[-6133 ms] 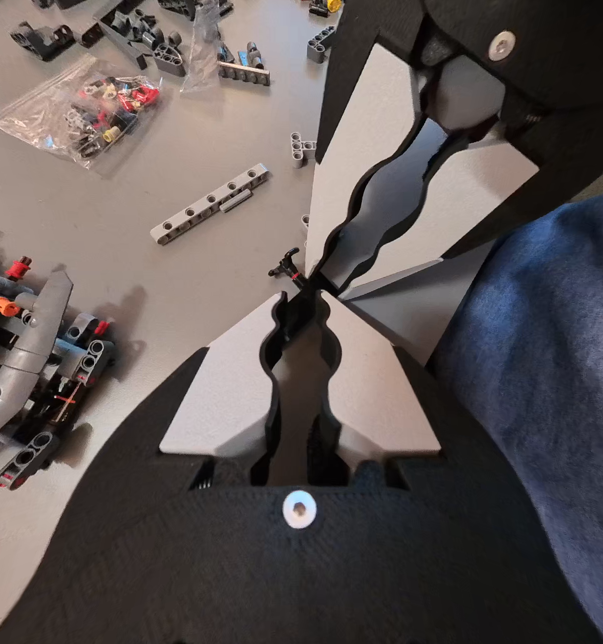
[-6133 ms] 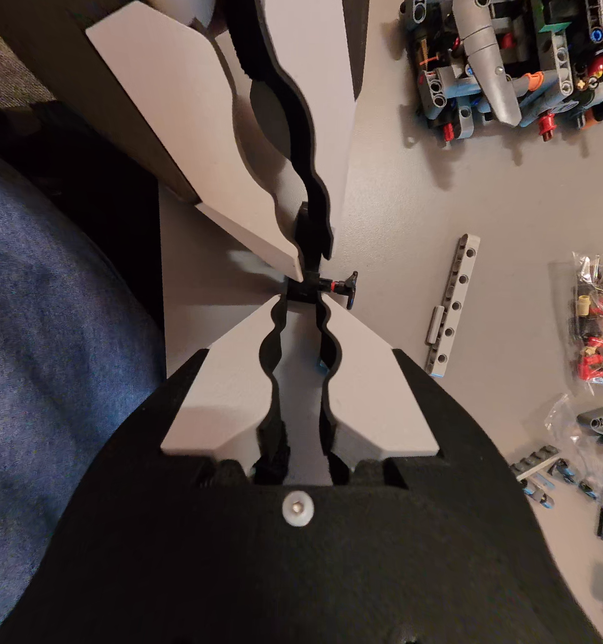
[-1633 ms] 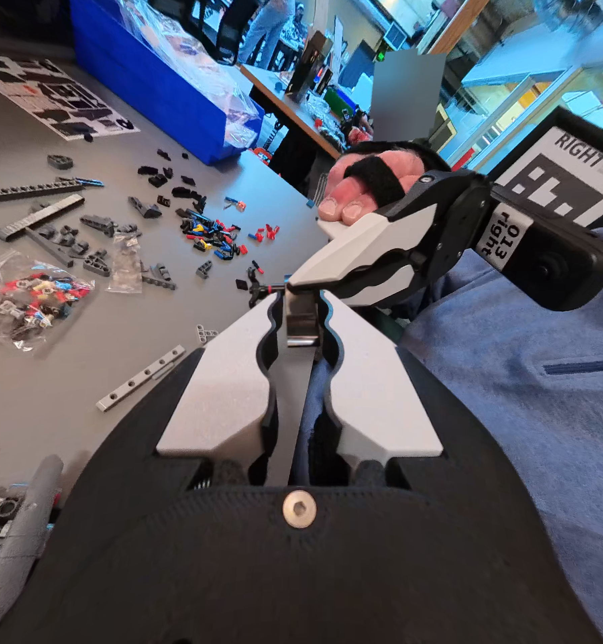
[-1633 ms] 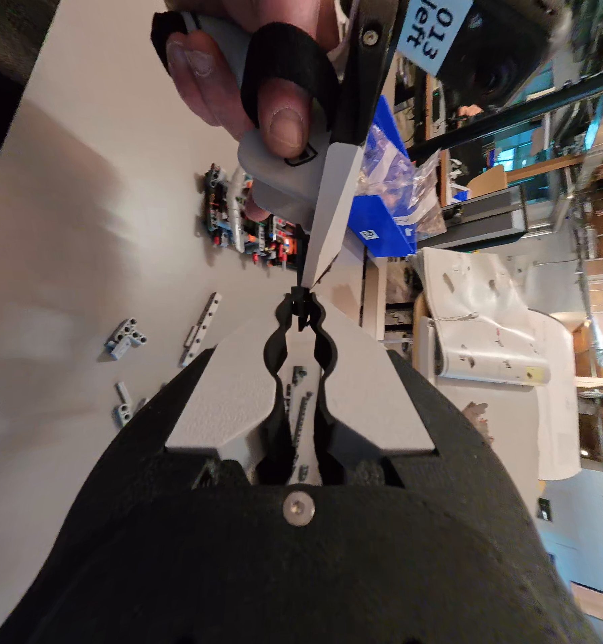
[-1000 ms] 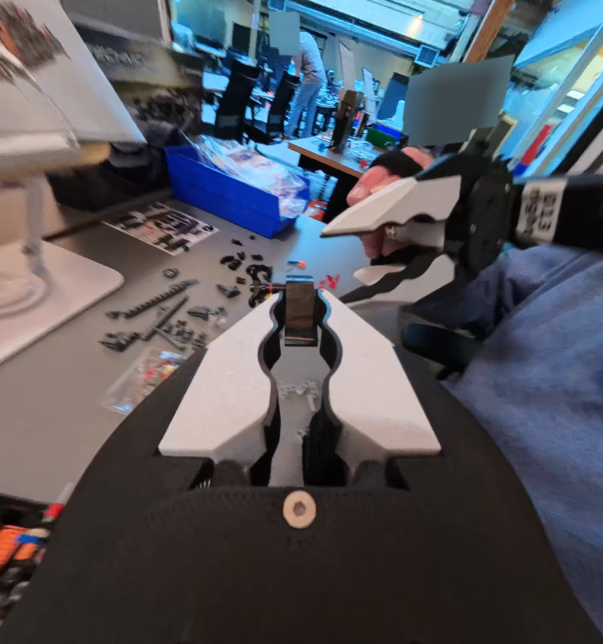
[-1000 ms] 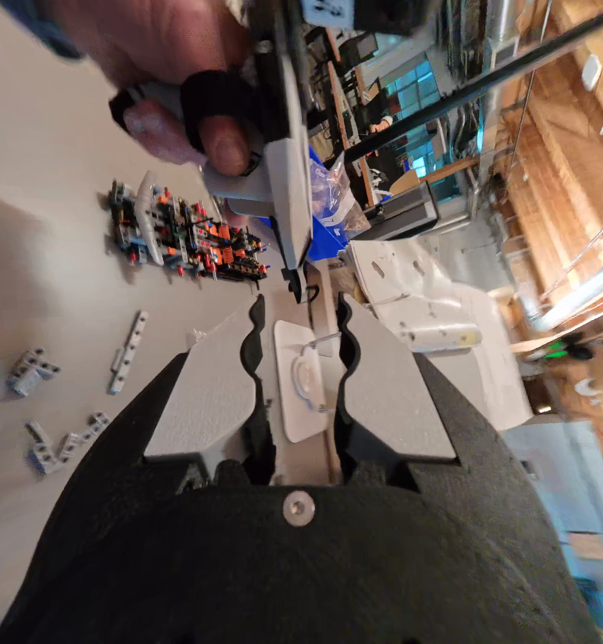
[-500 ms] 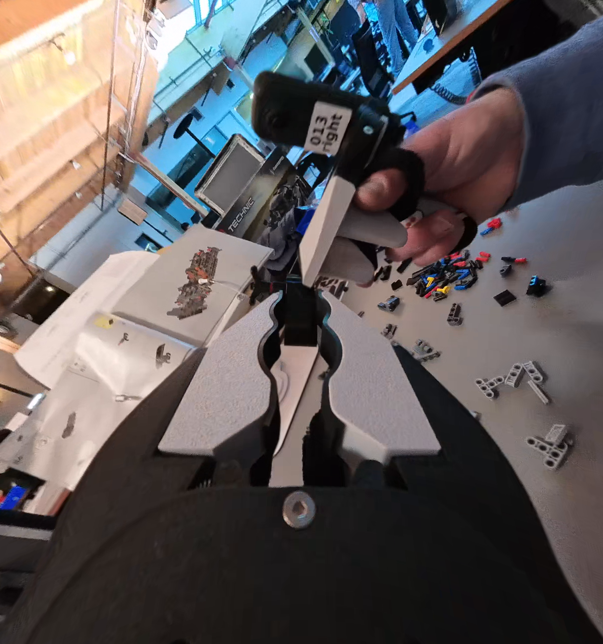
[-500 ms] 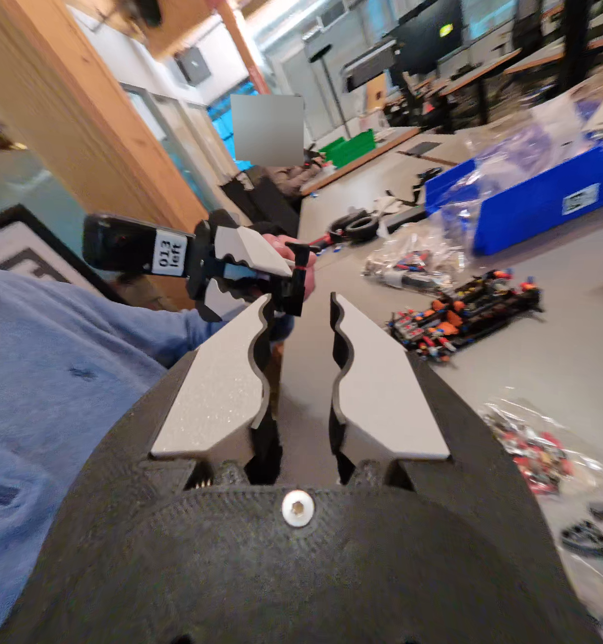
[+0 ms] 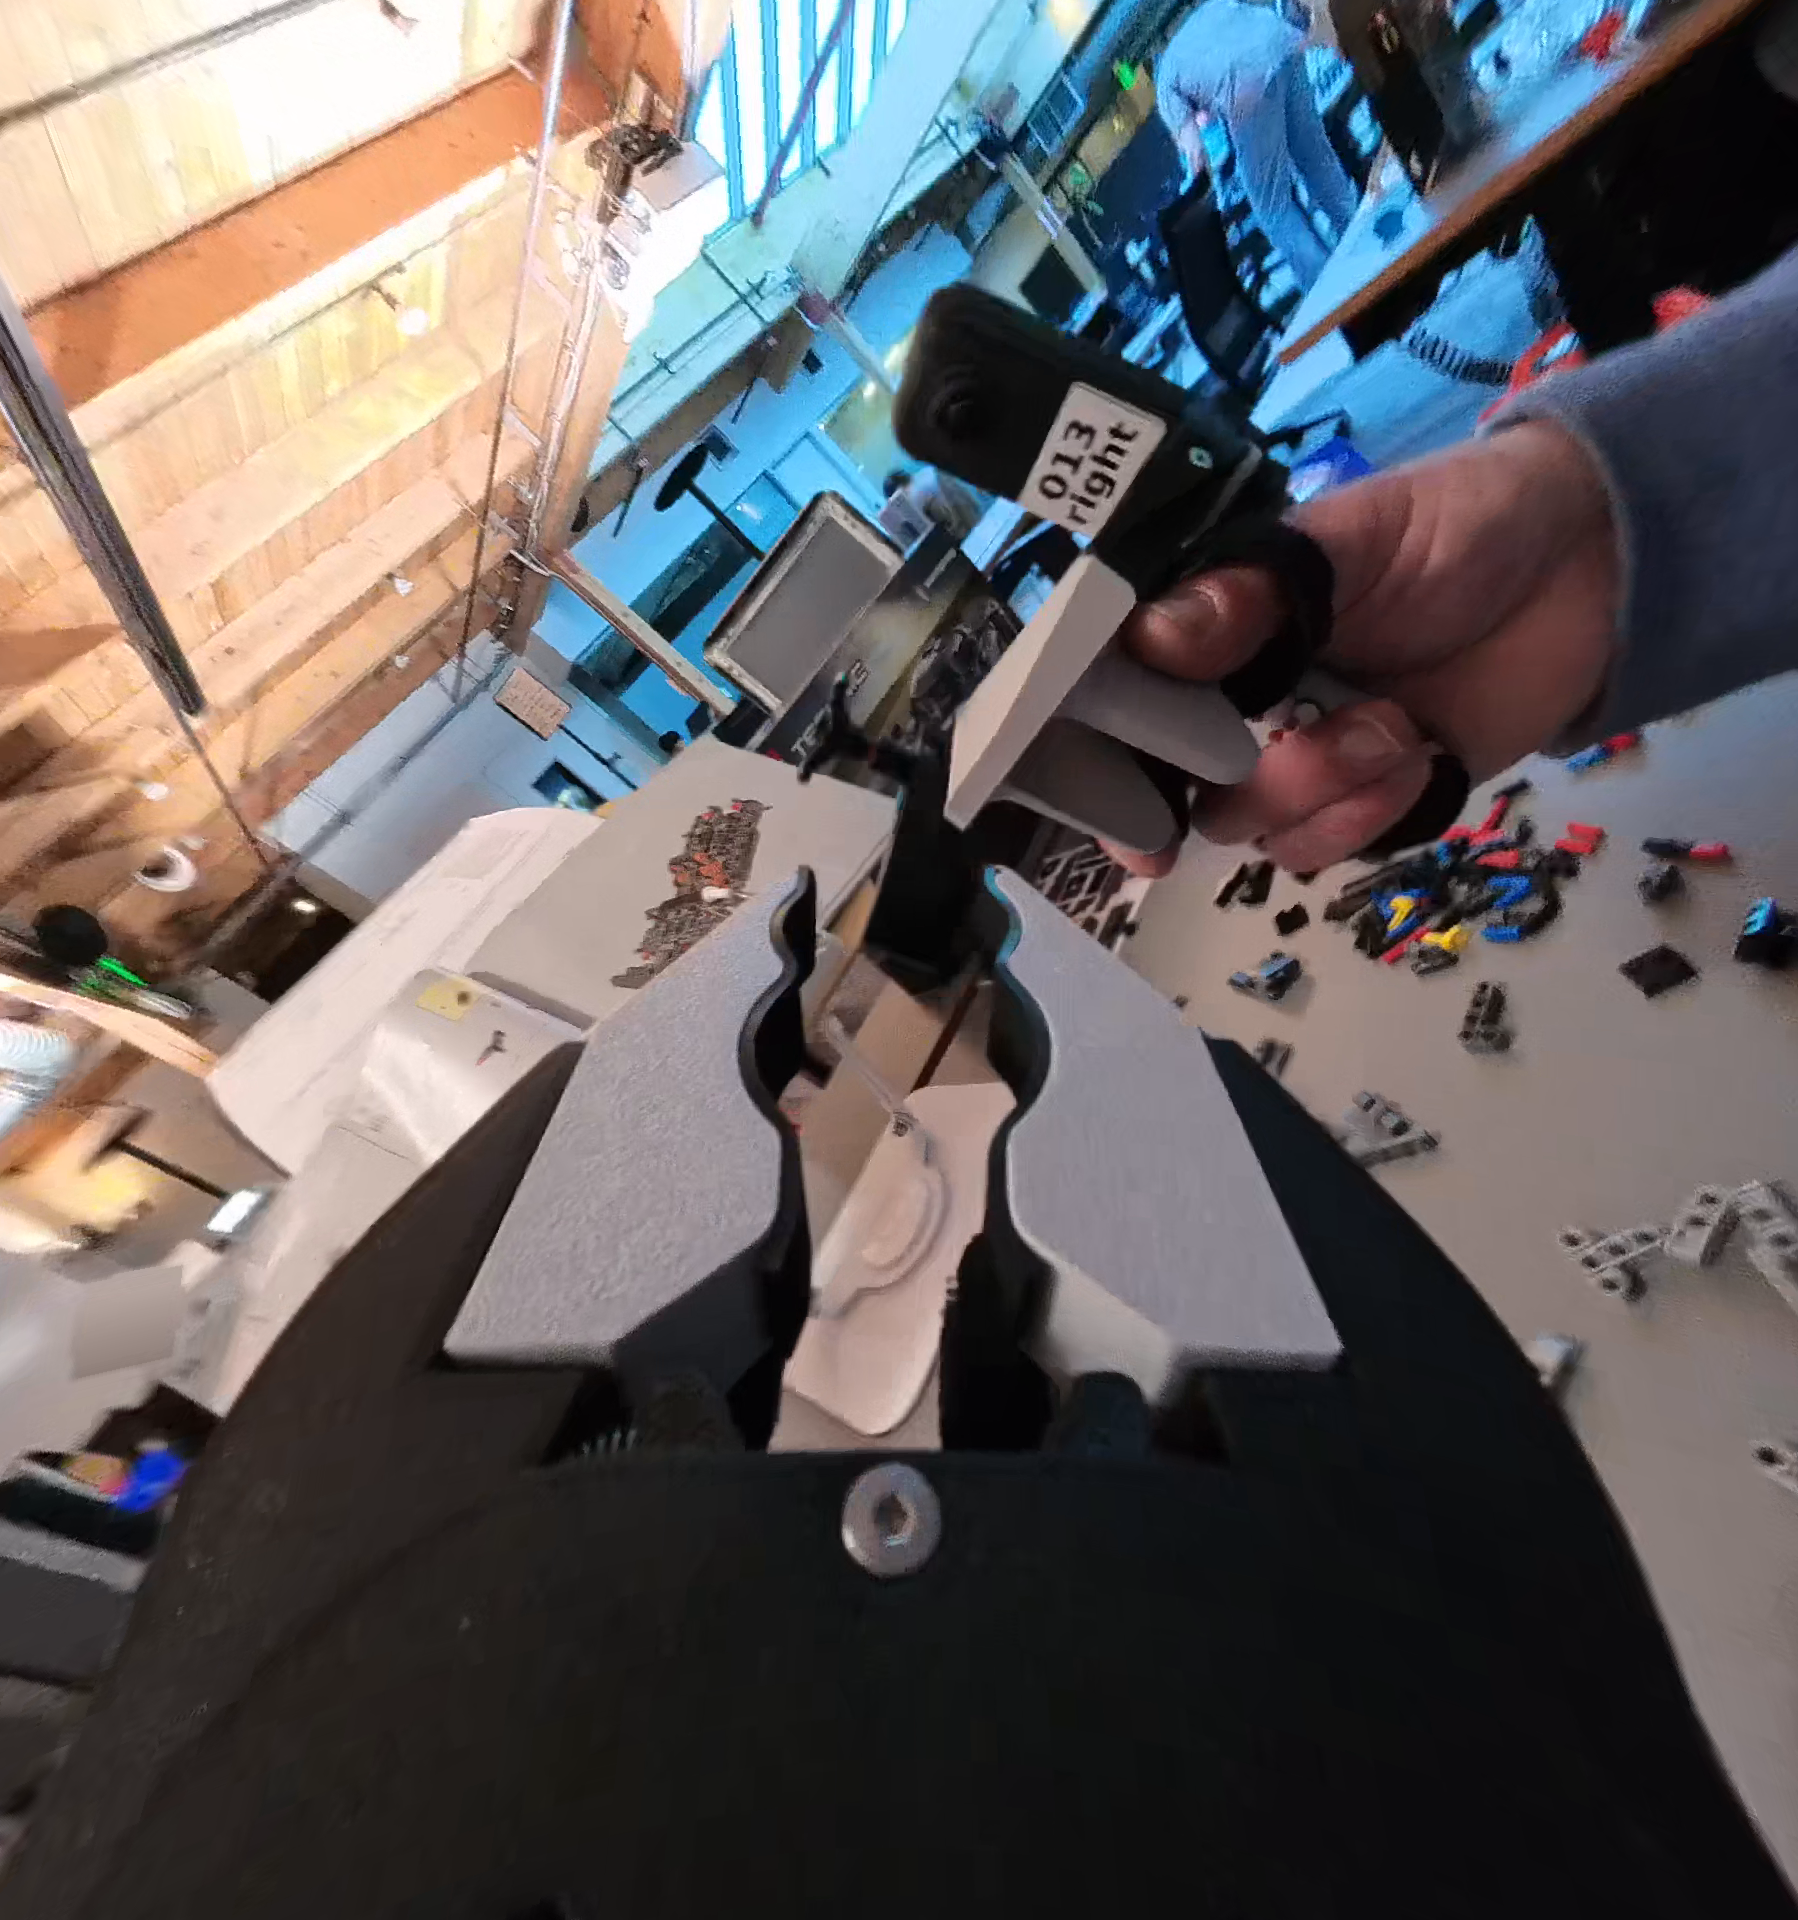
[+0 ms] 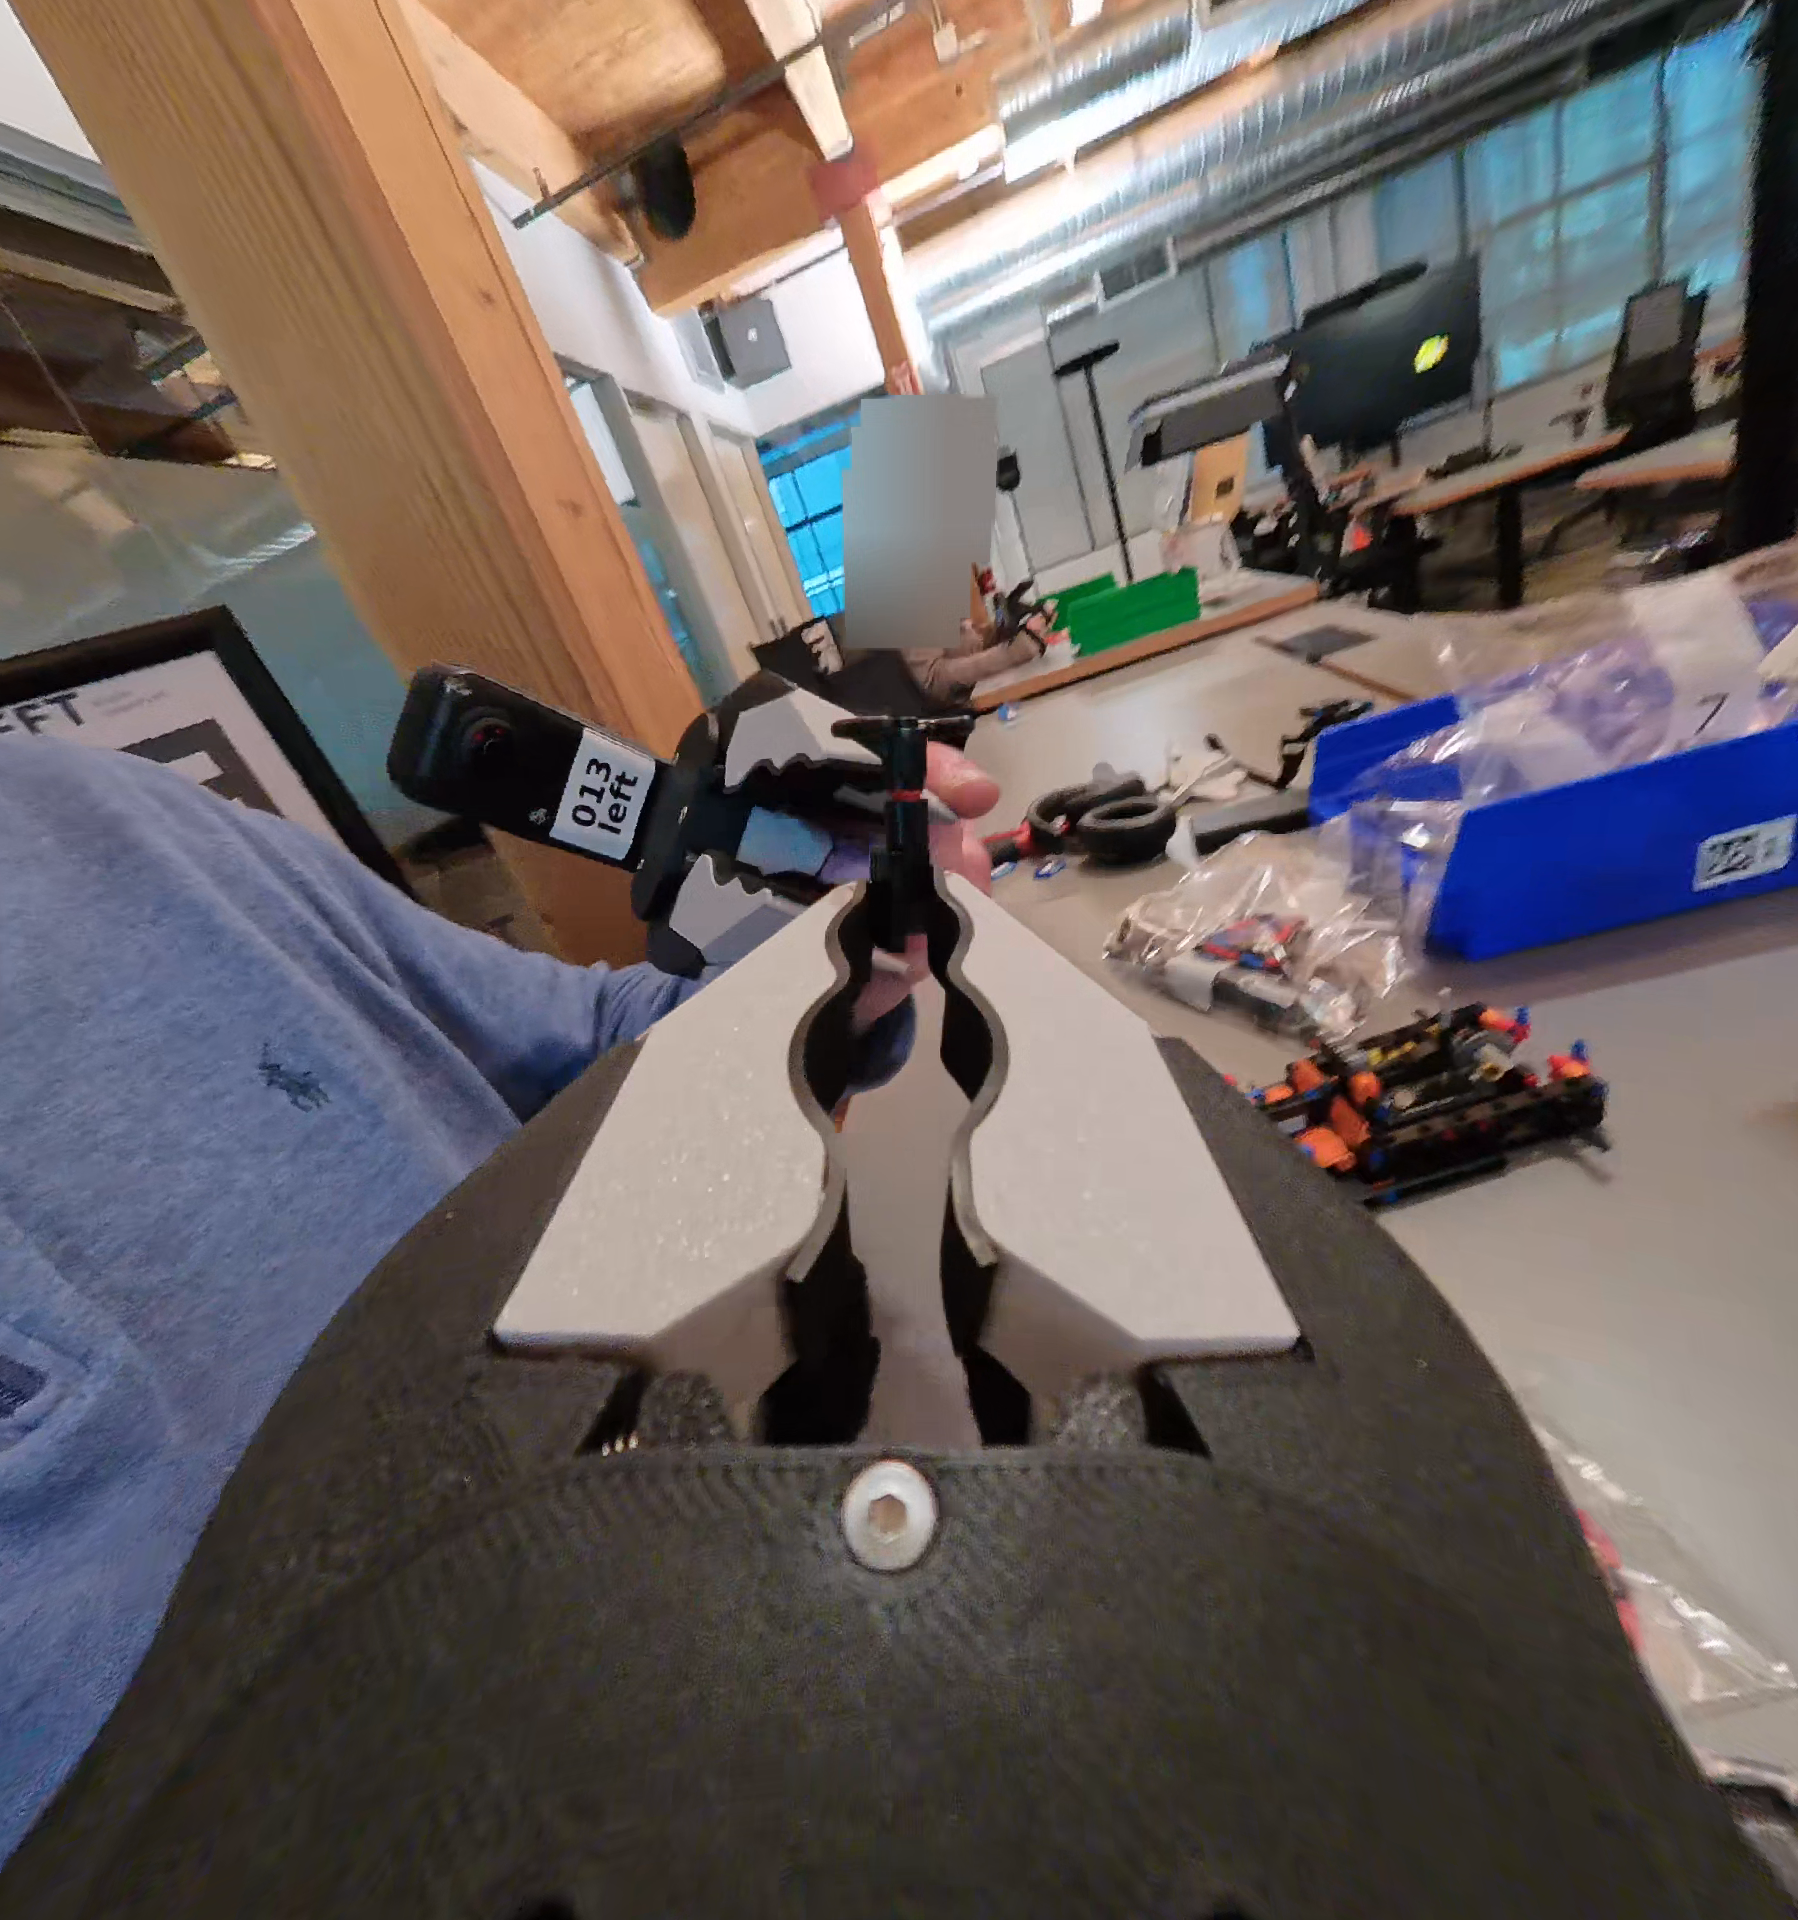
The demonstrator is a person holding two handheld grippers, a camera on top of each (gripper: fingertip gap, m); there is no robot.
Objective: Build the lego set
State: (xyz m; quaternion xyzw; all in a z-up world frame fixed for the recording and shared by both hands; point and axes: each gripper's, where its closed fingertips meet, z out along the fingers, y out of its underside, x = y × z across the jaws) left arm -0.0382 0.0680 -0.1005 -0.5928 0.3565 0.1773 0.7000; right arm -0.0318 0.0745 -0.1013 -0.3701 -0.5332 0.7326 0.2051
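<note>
Now the right tool (image 10: pixel 897 914) has closed on the black piece (image 10: pixel 899 821).

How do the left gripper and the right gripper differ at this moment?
The left gripper has its jaws apart; the right gripper is shut on the black lego piece. In the right wrist view the left gripper lies about level, while the right gripper holds the piece upright. Both have grey fingers and black bodies.

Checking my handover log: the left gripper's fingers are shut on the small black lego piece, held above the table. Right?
No: the right gripper has its fingers shut on the small black lego piece, held above the table. The right wrist view shows it; the left gripper stands open behind.
</note>
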